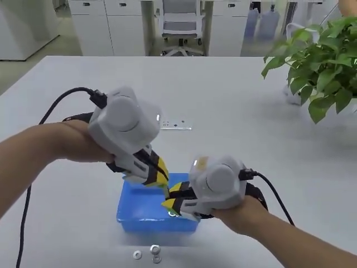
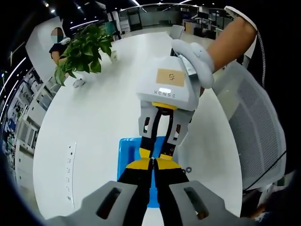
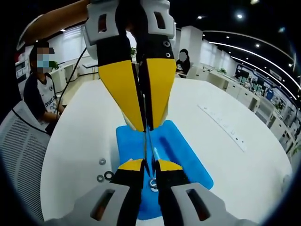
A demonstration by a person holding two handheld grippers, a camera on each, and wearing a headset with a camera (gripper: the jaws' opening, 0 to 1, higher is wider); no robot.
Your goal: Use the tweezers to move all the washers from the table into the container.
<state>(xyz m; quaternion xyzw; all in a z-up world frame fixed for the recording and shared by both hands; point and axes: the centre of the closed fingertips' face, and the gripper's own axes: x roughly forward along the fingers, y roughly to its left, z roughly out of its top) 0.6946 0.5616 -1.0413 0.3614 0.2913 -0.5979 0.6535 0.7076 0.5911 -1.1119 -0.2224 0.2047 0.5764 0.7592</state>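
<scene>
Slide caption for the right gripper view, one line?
Left gripper and right gripper pinch tweezers above blue container; three washers lie on the table beside it.

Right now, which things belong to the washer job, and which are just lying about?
Job: tweezers, loose washers, blue container, left gripper and right gripper, both shut on the tweezers.
Lying about: potted plant, socket strip, office chair.
</scene>
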